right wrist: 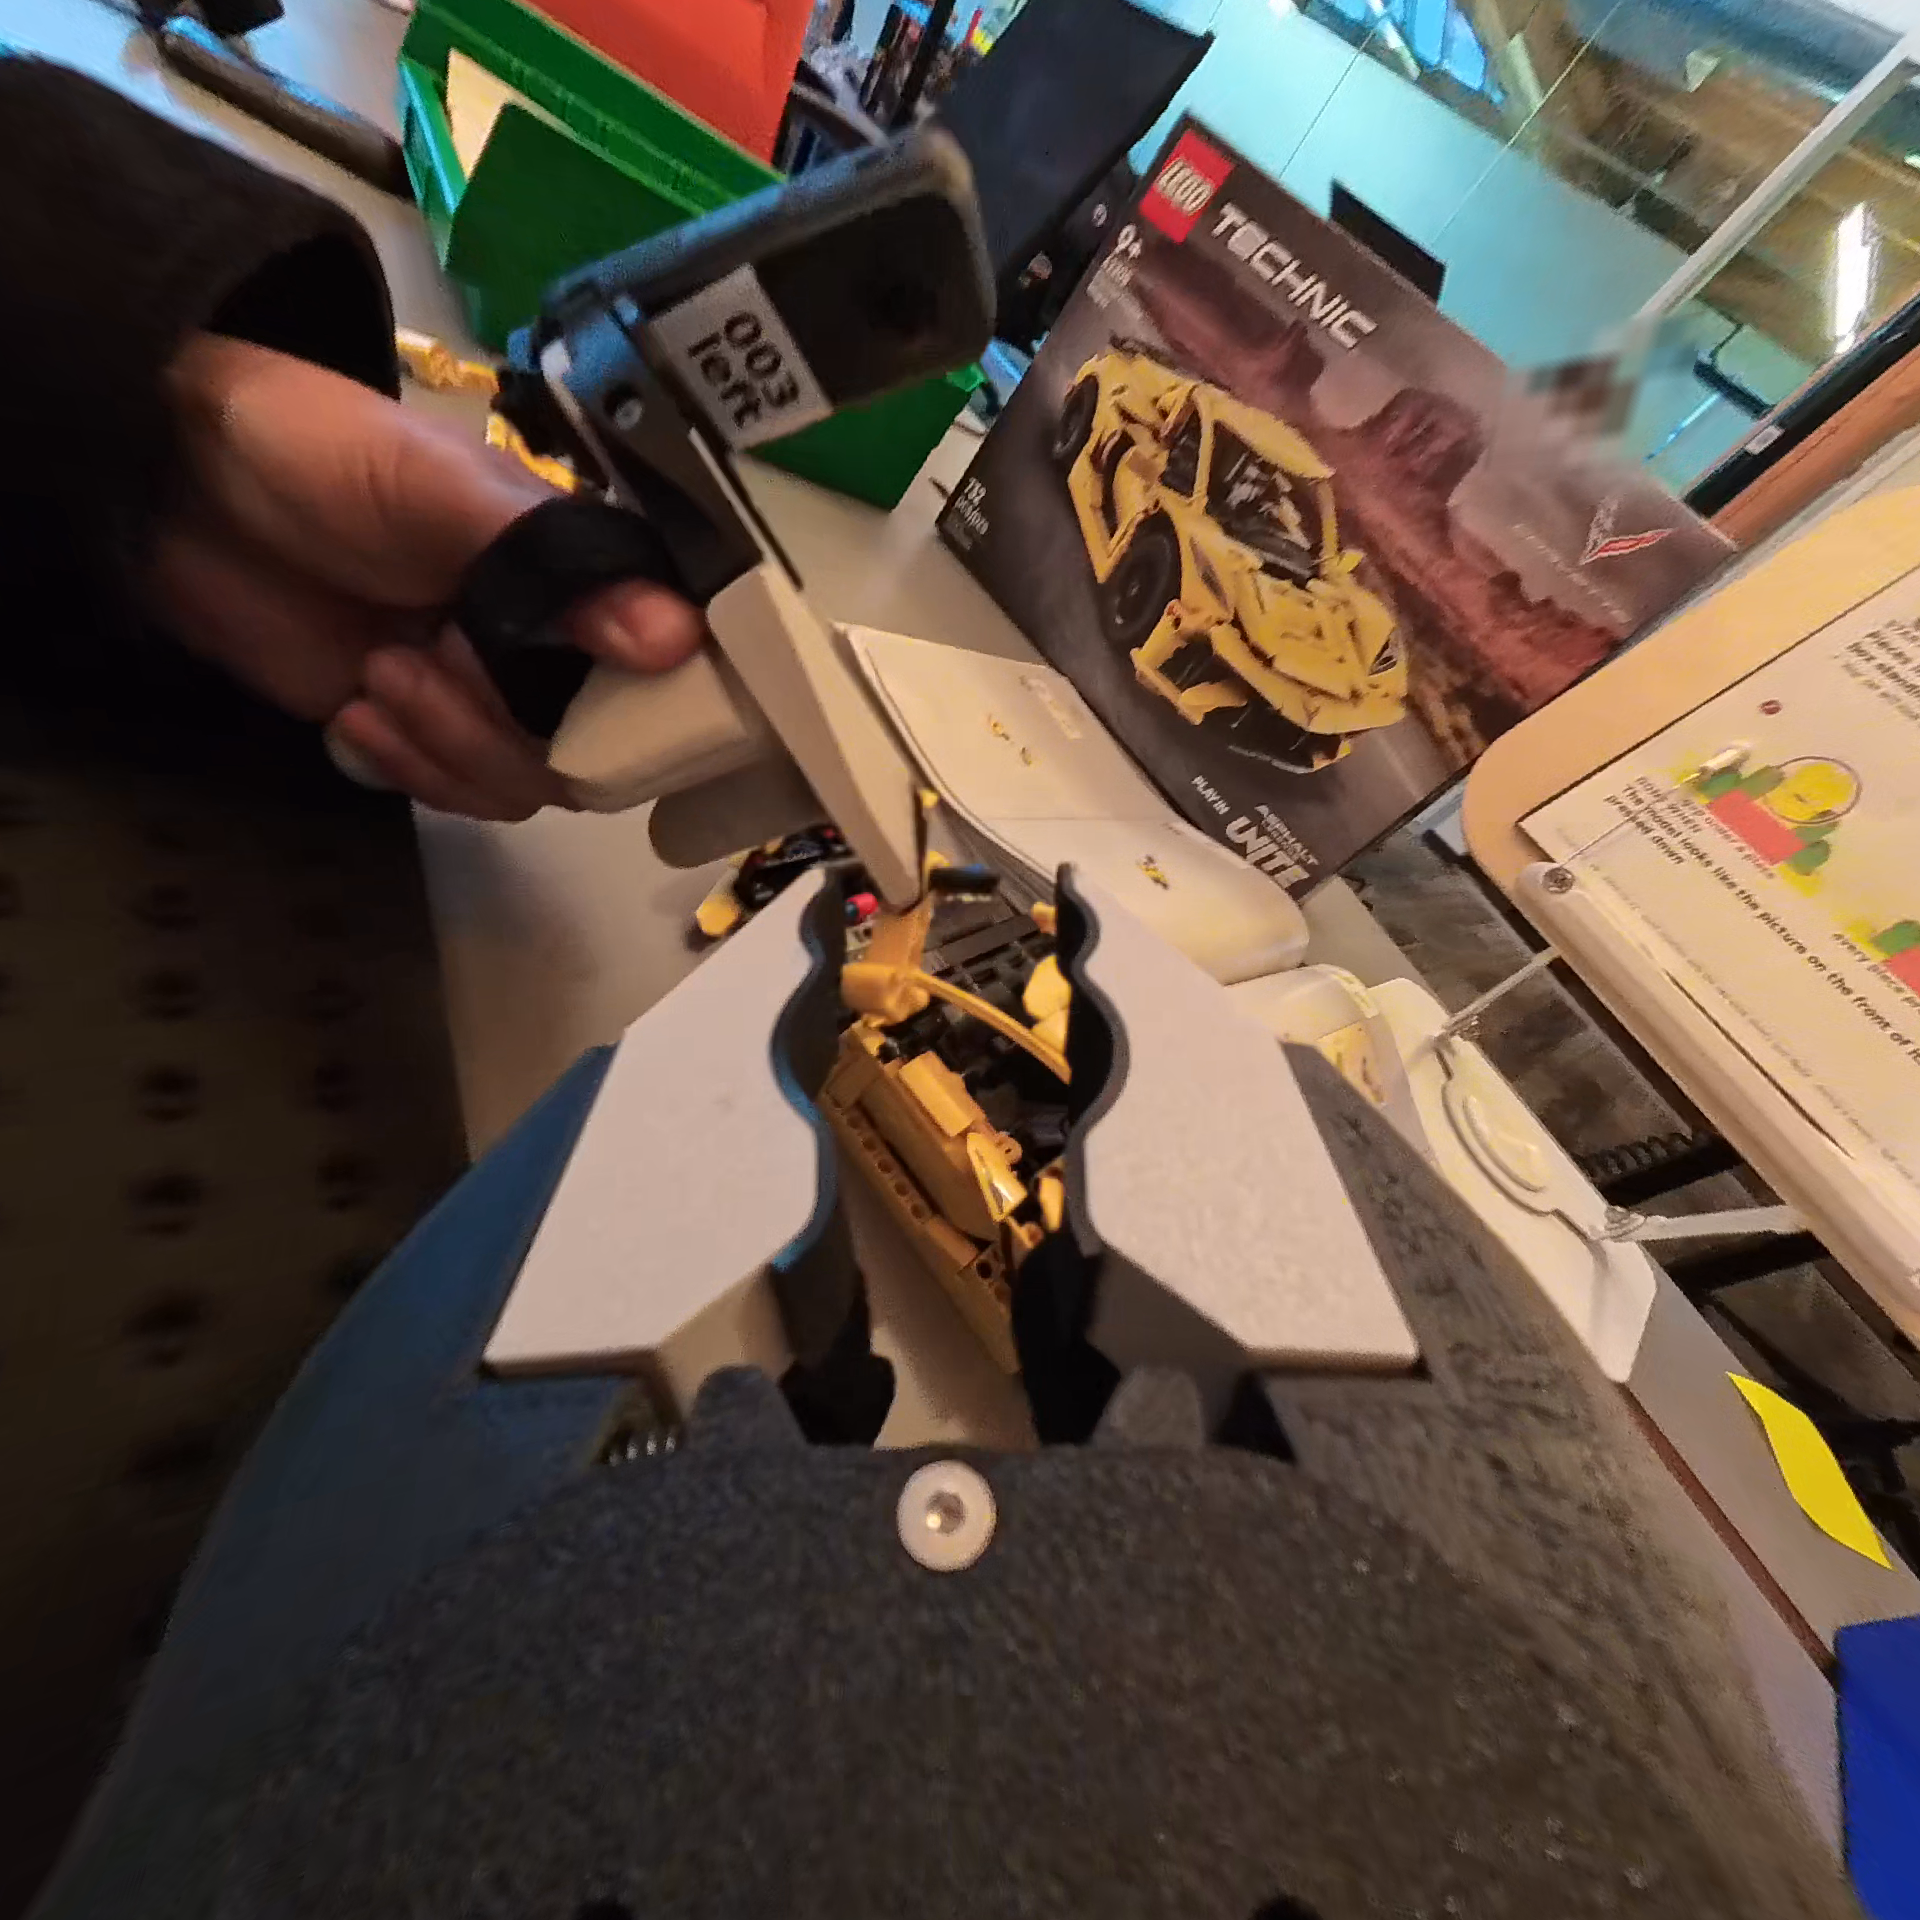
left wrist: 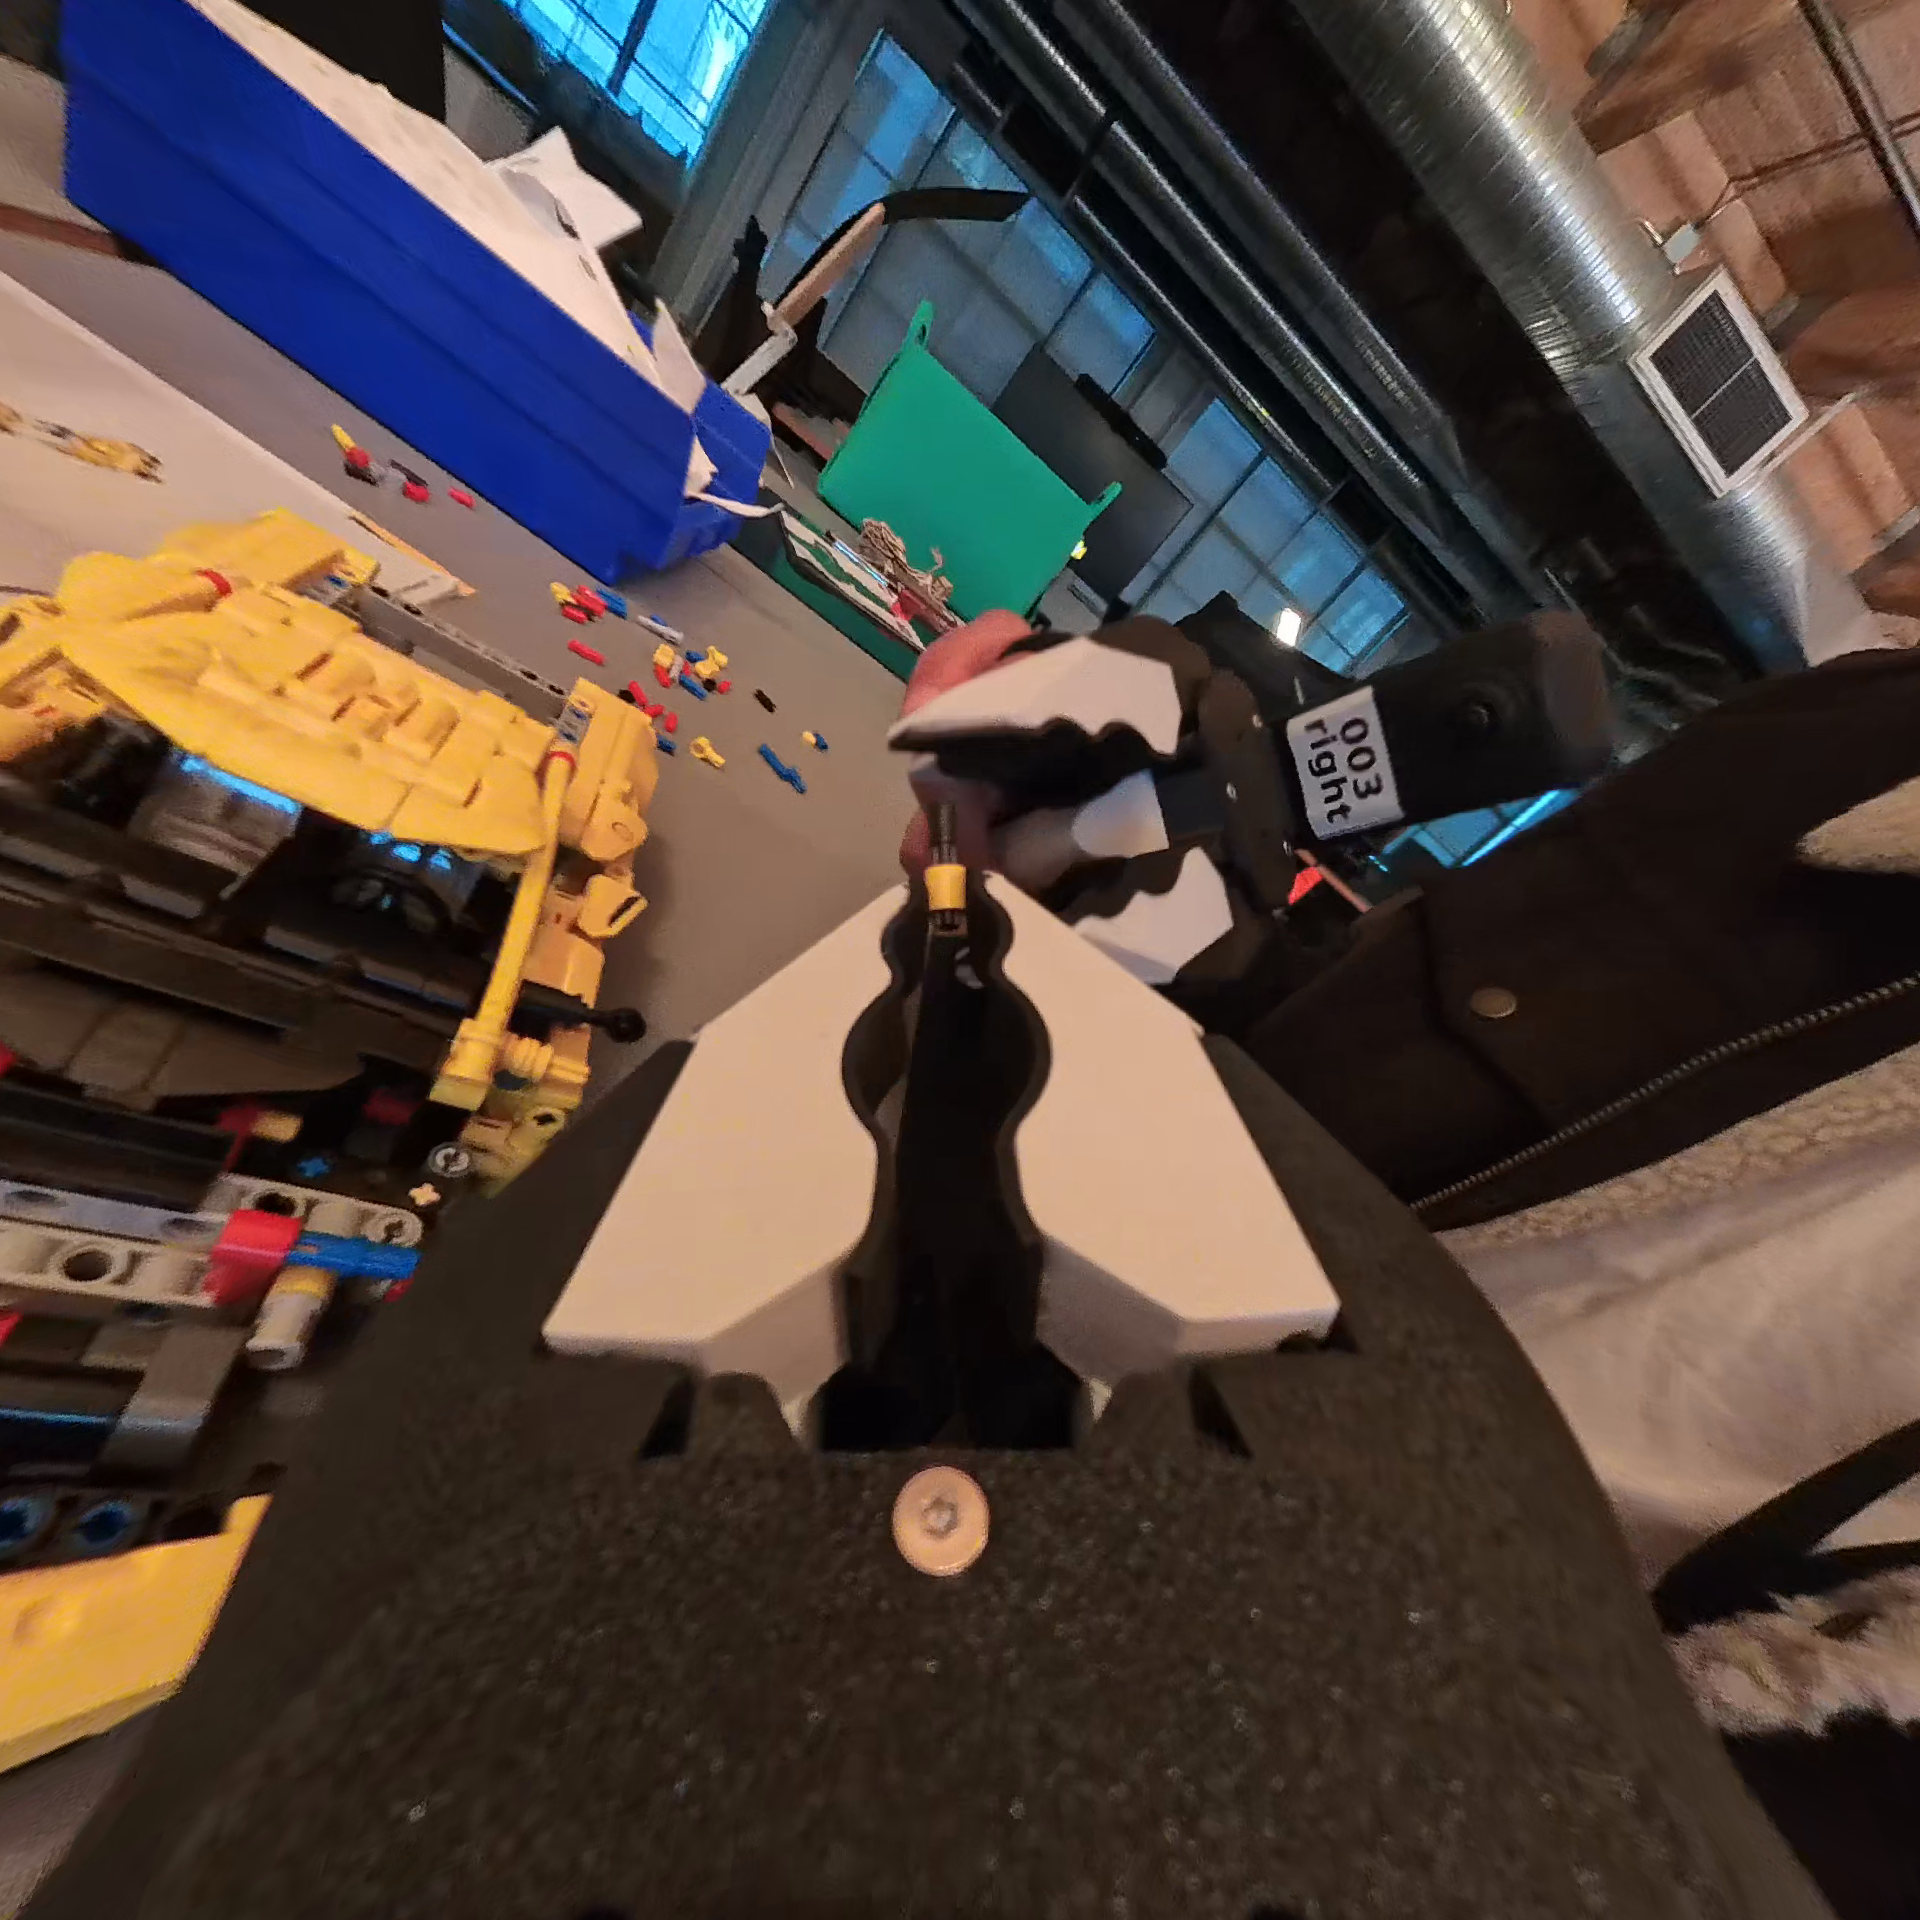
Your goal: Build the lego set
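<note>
On the left of the left wrist view, the half-built yellow car model (left wrist: 343, 727) sits on the grey surface (left wrist: 748, 862), its black and grey chassis beams showing below the yellow body panels. Behind it a blue bin (left wrist: 343, 281) holds white paper sheets, and farther back stands a green bin (left wrist: 966, 468). Loose small pieces (left wrist: 675, 675) in red, blue and yellow lie scattered on the surface between the model and the bins. In the middle, the left gripper (left wrist: 945, 914) has its fingers nearly together, pinching a thin black axle with a yellow bush (left wrist: 943, 896) at its tip. Just beyond that tip, the right gripper (left wrist: 935, 758) comes in from the right, its fingers narrowly parted around the upper end of the same piece; a bare fingertip shows beside it. A dark jacket sleeve (left wrist: 1610, 987) fills the right edge.

In the right wrist view, a hand (right wrist: 343, 582) grips the left gripper's handle at left. The right gripper's own fingers (right wrist: 748, 1122) stand apart, with the yellow model visible through the gap. To the right stand an open instruction booklet (right wrist: 1039, 769), the set's box (right wrist: 1299, 520) picturing a yellow car, and a printed sheet on a stand (right wrist: 1766, 831).
</note>
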